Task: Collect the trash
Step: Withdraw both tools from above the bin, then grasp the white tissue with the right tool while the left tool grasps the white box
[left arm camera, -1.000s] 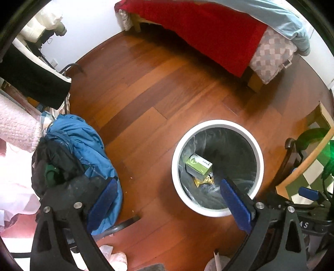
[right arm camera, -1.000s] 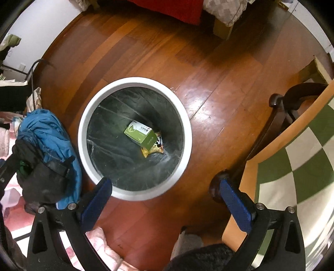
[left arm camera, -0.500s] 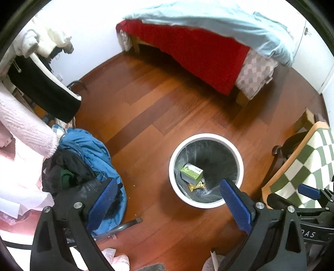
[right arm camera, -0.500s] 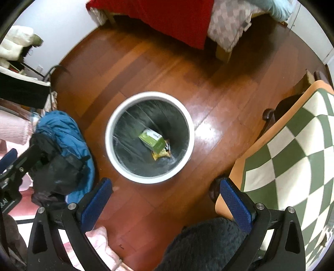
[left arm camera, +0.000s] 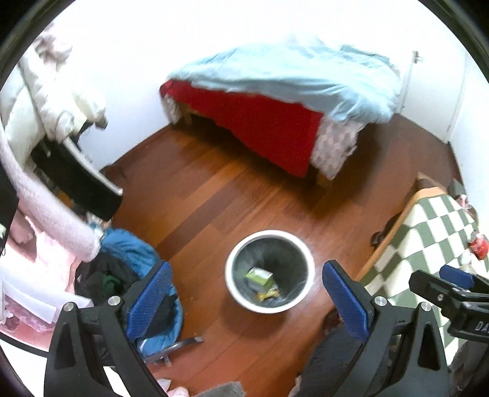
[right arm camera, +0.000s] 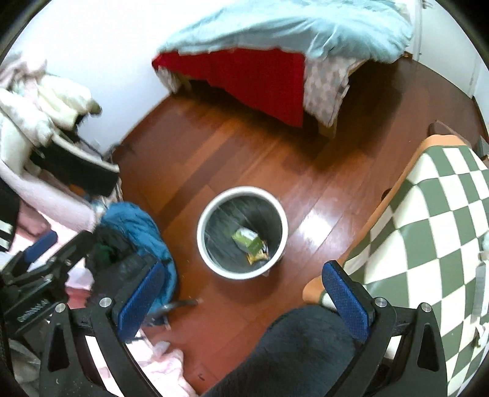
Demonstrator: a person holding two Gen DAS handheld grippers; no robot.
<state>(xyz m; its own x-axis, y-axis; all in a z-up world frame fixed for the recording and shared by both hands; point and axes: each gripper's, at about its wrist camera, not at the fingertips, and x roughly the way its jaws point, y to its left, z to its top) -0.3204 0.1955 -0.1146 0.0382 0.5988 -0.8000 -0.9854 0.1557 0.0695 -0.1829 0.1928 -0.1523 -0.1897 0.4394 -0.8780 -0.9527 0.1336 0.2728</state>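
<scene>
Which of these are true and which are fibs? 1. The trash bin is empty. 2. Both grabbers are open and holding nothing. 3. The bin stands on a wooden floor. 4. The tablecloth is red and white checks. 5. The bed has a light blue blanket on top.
1. False. The trash bin holds a green box and a yellowish wrapper.
2. True. The left gripper and the right gripper are both open, with nothing between their fingers.
3. True. It stands on the wooden floor.
4. False. The tablecloth has green and white checks.
5. True. A light blue blanket covers the bed.
</scene>
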